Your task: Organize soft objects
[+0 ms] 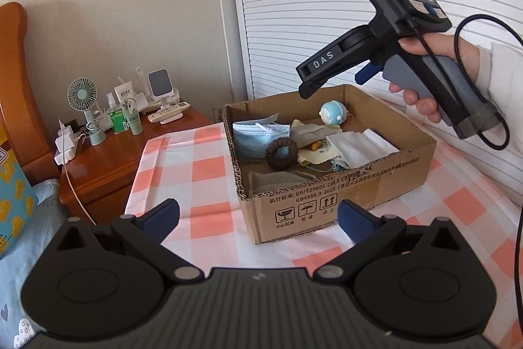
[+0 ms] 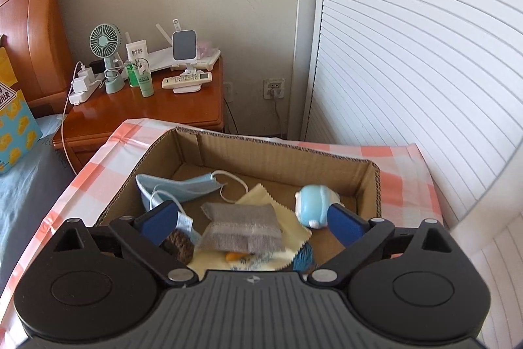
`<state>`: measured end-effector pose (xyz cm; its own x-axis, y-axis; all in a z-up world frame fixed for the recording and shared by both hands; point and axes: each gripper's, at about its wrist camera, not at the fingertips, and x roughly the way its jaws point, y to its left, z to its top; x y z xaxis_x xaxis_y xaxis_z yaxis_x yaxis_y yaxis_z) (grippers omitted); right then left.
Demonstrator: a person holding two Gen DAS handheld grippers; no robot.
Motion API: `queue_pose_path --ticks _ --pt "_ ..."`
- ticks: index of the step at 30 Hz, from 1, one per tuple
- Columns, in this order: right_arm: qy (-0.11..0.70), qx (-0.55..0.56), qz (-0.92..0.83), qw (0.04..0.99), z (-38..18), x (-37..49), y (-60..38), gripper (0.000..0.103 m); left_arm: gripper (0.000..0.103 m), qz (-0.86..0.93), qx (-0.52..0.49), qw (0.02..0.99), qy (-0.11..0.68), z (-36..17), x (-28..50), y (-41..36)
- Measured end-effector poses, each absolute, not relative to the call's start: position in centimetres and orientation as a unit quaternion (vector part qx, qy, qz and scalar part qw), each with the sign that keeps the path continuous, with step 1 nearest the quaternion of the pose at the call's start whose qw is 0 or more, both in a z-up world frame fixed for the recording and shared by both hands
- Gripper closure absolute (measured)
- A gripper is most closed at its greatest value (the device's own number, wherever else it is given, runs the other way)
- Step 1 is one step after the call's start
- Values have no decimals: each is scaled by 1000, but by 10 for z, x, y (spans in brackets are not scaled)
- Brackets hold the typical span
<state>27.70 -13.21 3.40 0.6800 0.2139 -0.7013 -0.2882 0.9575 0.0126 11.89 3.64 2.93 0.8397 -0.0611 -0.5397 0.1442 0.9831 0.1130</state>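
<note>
A cardboard box [image 1: 343, 201] stands on the pink-checked table; it also shows in the right wrist view [image 2: 278, 152]. Inside lie a blue face mask [image 1: 258, 136] [image 2: 183, 188], a brown hair ring [image 1: 281, 152] [image 2: 178, 246], a grey cloth [image 2: 242, 228], a yellow cloth [image 2: 287, 215], a white folded cloth [image 1: 362, 146] and a blue-and-white soft toy [image 1: 331, 113] [image 2: 313, 205]. My left gripper [image 1: 258, 219] is open and empty, in front of the box. My right gripper [image 2: 253, 223] is open and empty, hovering above the box contents; it also shows in the left wrist view [image 1: 310, 87].
A wooden nightstand [image 1: 108, 159] [image 2: 157, 110] at the left holds a small fan [image 2: 106, 54], bottles, a remote and chargers. A bed lies at the far left [image 2: 23, 185]. White louvred doors [image 2: 408, 71] stand behind the table.
</note>
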Motion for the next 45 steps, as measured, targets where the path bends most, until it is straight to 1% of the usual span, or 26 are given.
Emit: queue_pose_path --ticks 3,10,15,22,34,45 --pt "380 -45 128 915 39 258 -136 0 1 -51 67 956 282 31 117 35" --pt "394 -43 80 915 36 192 -146 0 1 -33 50 942 331 29 117 32" --pt "382 -63 29 922 33 137 -154 0 1 -18 53 943 327 39 112 28" --pt "374 -29 1 927 37 91 -169 0 1 3 50 940 338 51 114 22" --pt "371 -6 9 929 39 70 -177 0 1 5 49 942 333 61 113 5" --pt "368 -9 15 930 40 63 -175 0 1 7 50 941 334 62 111 2"
